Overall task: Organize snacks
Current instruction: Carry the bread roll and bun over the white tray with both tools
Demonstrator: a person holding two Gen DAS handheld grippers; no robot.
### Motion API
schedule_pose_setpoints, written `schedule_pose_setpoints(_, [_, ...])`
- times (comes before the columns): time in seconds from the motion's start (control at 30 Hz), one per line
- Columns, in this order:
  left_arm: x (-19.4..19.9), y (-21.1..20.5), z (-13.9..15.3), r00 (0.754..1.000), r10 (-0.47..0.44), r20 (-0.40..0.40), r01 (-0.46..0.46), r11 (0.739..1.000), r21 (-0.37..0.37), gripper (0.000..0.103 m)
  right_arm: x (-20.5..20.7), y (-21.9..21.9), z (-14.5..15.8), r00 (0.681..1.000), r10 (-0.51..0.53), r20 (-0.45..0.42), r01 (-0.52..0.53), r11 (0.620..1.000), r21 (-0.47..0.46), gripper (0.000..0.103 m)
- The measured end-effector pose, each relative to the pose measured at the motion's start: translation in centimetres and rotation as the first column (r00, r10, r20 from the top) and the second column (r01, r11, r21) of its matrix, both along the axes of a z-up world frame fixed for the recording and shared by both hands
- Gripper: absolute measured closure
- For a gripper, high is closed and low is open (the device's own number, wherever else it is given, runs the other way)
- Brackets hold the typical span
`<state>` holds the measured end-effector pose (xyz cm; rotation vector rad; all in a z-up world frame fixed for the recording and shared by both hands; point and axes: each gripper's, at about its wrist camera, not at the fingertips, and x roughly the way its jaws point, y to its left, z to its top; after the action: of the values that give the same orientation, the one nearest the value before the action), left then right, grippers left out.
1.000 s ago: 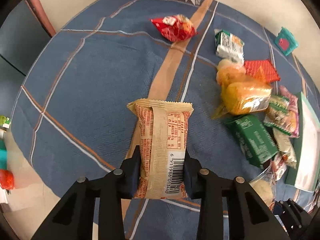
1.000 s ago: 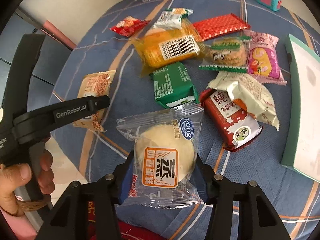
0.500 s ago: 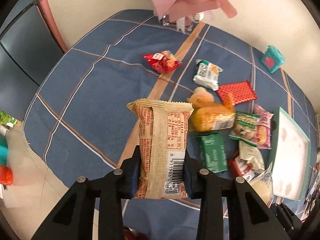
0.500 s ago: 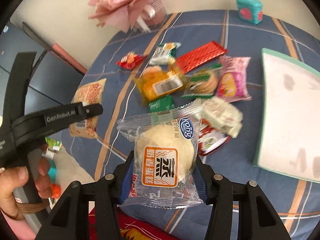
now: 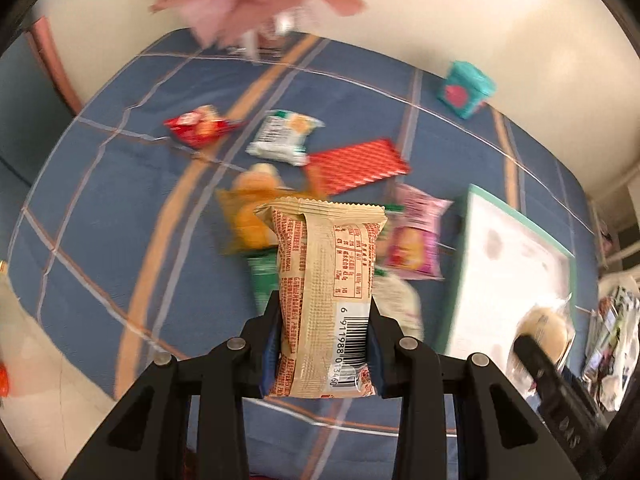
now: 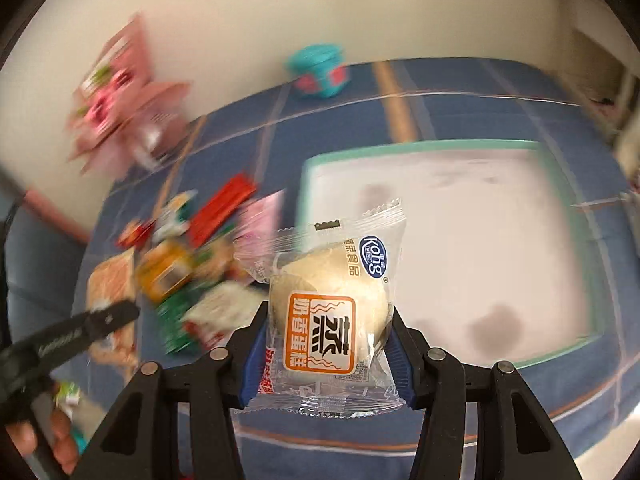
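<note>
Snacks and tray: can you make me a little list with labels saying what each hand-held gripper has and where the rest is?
left hand-held gripper: shut on tan packet
right hand-held gripper: shut on cake packet
tray: white inside, green rim, no snacks in it
loose snacks: piled on blue tablecloth, left of tray
teal box: at the table's far edge

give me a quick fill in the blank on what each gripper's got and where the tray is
1. The left gripper is shut on a ____ pack with a barcode.
2. The right gripper holds a clear-wrapped ____.
3. The tray has a ____ rim.
4. The tablecloth is mostly ____.

Missing words: beige; cake; green; blue
</note>
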<state>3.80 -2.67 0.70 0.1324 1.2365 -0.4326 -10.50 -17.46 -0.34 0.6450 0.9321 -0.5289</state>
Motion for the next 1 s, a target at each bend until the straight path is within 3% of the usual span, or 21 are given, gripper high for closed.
schedule_pose_setpoints(0.33, [-4.0,-9.2,-0.1,0.988,-0.152,0.003,0.152,0.987,-0.061,0.066,-3.8,-7.6,-1.3,0.976,-0.217,-0.028,0.217,0.976,-0.014,0.048])
schedule_pose_setpoints(0.53, [-5.2,-13.5,-1.4,0.976,-0.220,0.009,0.220,0.974,-0.053,0.065,-6.2,-11.9,-2.4,0.946,-0.320,-0.057,0.320,0.947,-0.015,0.048])
schedule_pose_setpoints(1.0, [-4.3,-20.8,-5.6,0.950,-0.313,0.011,0.314,0.949,-0.018,0.065,-5.0,-17.4,-4.9,0.919,-0.381,-0.104,0.380,0.924,-0.035,0.048])
